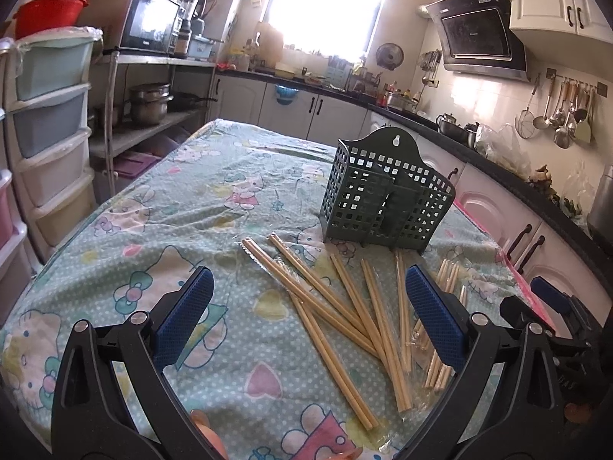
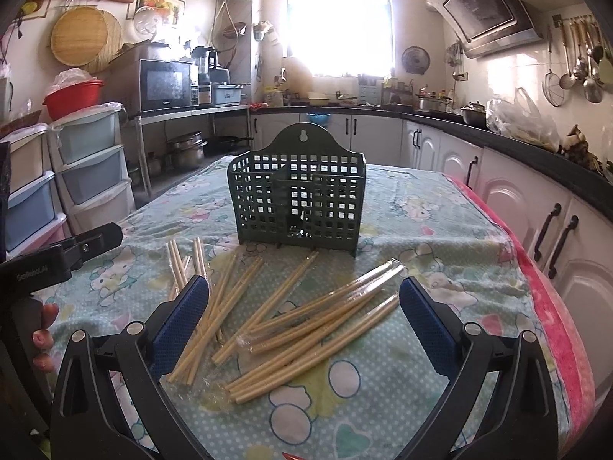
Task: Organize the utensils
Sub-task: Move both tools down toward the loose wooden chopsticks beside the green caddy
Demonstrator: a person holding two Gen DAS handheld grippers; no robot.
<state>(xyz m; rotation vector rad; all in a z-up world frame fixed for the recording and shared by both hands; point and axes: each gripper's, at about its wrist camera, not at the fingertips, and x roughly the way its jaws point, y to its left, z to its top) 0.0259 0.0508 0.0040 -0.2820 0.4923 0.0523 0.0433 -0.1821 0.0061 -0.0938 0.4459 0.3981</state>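
Nearest the cameras, the left tongs (image 1: pixel 310 318) and the right tongs (image 2: pixel 304 324) both hover spread wide over the worktop (image 2: pixel 440 207), holding nothing. Between and just past their blue pads lie the chopsticks (image 2: pixel 306 306), a loose scatter of pale wooden sticks crossing one another on the patterned cloth (image 1: pixel 153 214) toward the near edge, some in clear wrap. Just beyond them, near the middle of the worktop, stands the green holder (image 2: pixel 297 195), upright, with open compartments. Behind it runs the kitchen counter (image 2: pixel 498 134) under a bright window (image 2: pixel 339 15).
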